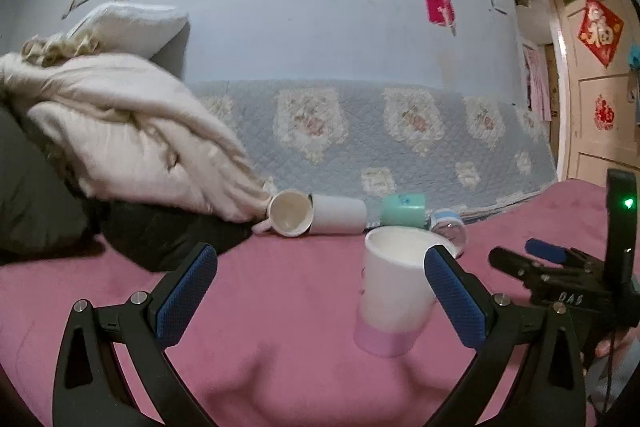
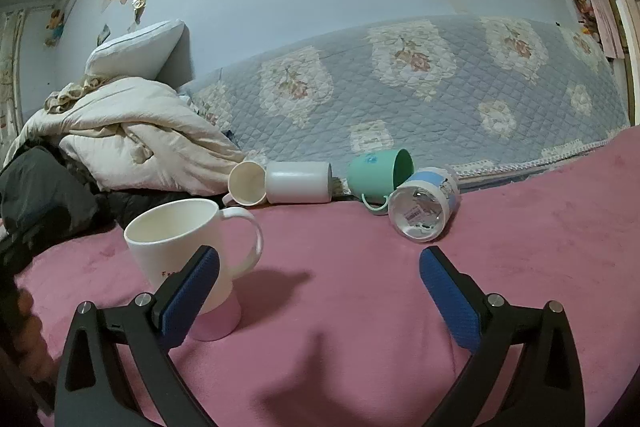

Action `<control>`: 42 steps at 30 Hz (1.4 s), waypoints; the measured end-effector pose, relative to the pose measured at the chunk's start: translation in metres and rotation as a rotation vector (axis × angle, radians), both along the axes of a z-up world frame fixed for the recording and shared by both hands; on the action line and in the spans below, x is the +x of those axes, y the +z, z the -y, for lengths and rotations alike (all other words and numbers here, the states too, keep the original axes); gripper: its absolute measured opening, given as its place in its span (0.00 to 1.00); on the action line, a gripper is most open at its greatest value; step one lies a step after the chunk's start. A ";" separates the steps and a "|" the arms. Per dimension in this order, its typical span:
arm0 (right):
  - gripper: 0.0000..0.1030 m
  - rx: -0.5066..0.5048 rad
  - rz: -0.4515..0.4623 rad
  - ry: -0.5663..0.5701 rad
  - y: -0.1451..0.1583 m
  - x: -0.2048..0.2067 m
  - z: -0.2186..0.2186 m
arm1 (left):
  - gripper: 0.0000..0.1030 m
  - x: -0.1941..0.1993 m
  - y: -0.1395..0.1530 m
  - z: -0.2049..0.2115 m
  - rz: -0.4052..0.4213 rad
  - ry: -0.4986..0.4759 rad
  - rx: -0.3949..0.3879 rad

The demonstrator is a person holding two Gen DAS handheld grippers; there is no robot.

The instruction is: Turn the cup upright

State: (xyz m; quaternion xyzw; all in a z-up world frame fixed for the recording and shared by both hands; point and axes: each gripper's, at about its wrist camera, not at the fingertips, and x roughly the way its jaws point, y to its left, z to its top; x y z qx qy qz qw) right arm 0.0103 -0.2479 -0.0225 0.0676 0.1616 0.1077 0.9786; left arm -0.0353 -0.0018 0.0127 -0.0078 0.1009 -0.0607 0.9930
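Note:
A white mug with a pink base (image 1: 390,291) (image 2: 188,251) stands upright on the pink blanket (image 1: 280,307). My left gripper (image 1: 320,301) is open; the mug stands just inside its right finger, not gripped. My right gripper (image 2: 320,295) is open and empty; the mug stands at its left finger, handle pointing right. The right gripper also shows in the left wrist view (image 1: 532,259). At the back, a cream mug (image 1: 290,213) (image 2: 248,183), a white cylinder cup (image 1: 338,215) (image 2: 298,182), a green cup (image 1: 402,209) (image 2: 380,173) and a clear blue-banded cup (image 1: 450,227) (image 2: 424,205) lie on their sides.
A heap of cream bedding (image 1: 120,131) (image 2: 132,135) and dark clothing (image 1: 40,195) lies at the left. A quilted floral cover (image 1: 400,131) (image 2: 400,87) runs along the wall behind the cups. A door (image 1: 600,87) stands at the right.

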 end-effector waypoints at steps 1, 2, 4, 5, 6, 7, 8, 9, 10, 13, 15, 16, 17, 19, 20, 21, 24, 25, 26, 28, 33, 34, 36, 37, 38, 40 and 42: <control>0.98 0.001 -0.002 -0.005 0.000 -0.002 -0.001 | 1.00 0.001 0.001 -0.001 -0.005 0.004 -0.007; 0.98 0.006 -0.007 -0.012 0.000 -0.004 -0.002 | 1.00 0.002 0.001 -0.003 -0.010 -0.008 -0.019; 0.98 0.016 -0.002 -0.013 0.001 -0.014 -0.005 | 1.00 0.004 -0.002 -0.006 -0.017 -0.012 -0.042; 0.99 0.008 0.004 -0.019 0.001 -0.018 -0.007 | 1.00 0.005 -0.002 -0.009 -0.021 -0.009 -0.056; 1.00 -0.006 0.010 -0.033 0.002 -0.021 -0.009 | 1.00 0.005 -0.002 -0.011 -0.020 -0.010 -0.065; 1.00 -0.024 0.016 -0.051 0.003 -0.025 -0.011 | 1.00 0.003 -0.003 -0.013 -0.014 -0.011 -0.073; 1.00 -0.037 0.020 -0.067 0.003 -0.028 -0.013 | 1.00 0.001 -0.003 -0.013 -0.006 -0.011 -0.075; 1.00 -0.047 0.023 -0.083 0.003 -0.032 -0.015 | 1.00 0.000 -0.003 -0.013 -0.001 -0.010 -0.072; 1.00 -0.054 0.024 -0.095 0.003 -0.035 -0.016 | 1.00 -0.002 -0.003 -0.011 0.004 -0.009 -0.066; 1.00 -0.067 0.041 -0.101 0.004 -0.043 -0.020 | 1.00 0.000 -0.004 -0.007 -0.003 -0.009 -0.047; 1.00 -0.089 0.040 -0.095 0.004 -0.043 -0.024 | 1.00 0.001 -0.004 -0.005 -0.011 -0.006 -0.039; 1.00 -0.099 0.031 -0.090 0.003 -0.040 -0.026 | 1.00 0.001 -0.004 -0.005 -0.011 -0.002 -0.038; 1.00 -0.107 0.021 -0.085 0.002 -0.038 -0.027 | 1.00 0.001 -0.004 -0.005 -0.010 0.007 -0.039; 1.00 -0.114 0.004 -0.075 0.000 -0.034 -0.029 | 1.00 0.000 -0.004 -0.007 -0.007 0.016 -0.046; 1.00 -0.114 -0.002 -0.073 -0.001 -0.033 -0.029 | 1.00 0.000 -0.004 -0.008 -0.006 0.016 -0.050; 1.00 -0.114 -0.003 -0.073 -0.001 -0.033 -0.029 | 1.00 0.000 -0.004 -0.008 -0.007 0.018 -0.052; 1.00 -0.109 -0.004 -0.073 -0.001 -0.032 -0.028 | 1.00 0.000 -0.004 -0.008 -0.009 0.023 -0.044; 1.00 -0.108 -0.007 -0.072 -0.002 -0.031 -0.028 | 1.00 0.000 -0.005 -0.007 -0.011 0.024 -0.038; 1.00 -0.108 -0.014 -0.071 -0.002 -0.031 -0.028 | 1.00 0.001 -0.005 -0.006 -0.013 0.024 -0.033; 1.00 -0.107 -0.026 -0.073 -0.003 -0.029 -0.027 | 1.00 0.002 -0.005 -0.004 -0.016 0.027 -0.022; 1.00 -0.108 -0.023 -0.075 -0.004 -0.027 -0.027 | 1.00 0.002 -0.006 -0.003 -0.018 0.028 -0.016; 1.00 -0.110 -0.025 -0.075 -0.004 -0.026 -0.027 | 1.00 0.001 -0.006 -0.003 -0.017 0.028 -0.017; 1.00 -0.108 -0.021 -0.077 -0.003 -0.028 -0.027 | 1.00 0.001 -0.006 -0.002 -0.018 0.030 -0.016; 1.00 -0.109 -0.019 -0.077 -0.003 -0.028 -0.027 | 1.00 0.001 -0.006 -0.002 -0.020 0.034 -0.015; 1.00 -0.108 -0.018 -0.077 -0.003 -0.028 -0.027 | 1.00 0.001 -0.006 -0.001 -0.021 0.035 -0.015; 1.00 -0.106 -0.020 -0.077 -0.004 -0.027 -0.026 | 1.00 0.001 -0.006 -0.001 -0.021 0.035 -0.013; 1.00 -0.105 -0.021 -0.076 -0.004 -0.027 -0.026 | 1.00 0.002 -0.007 0.001 -0.023 0.035 -0.007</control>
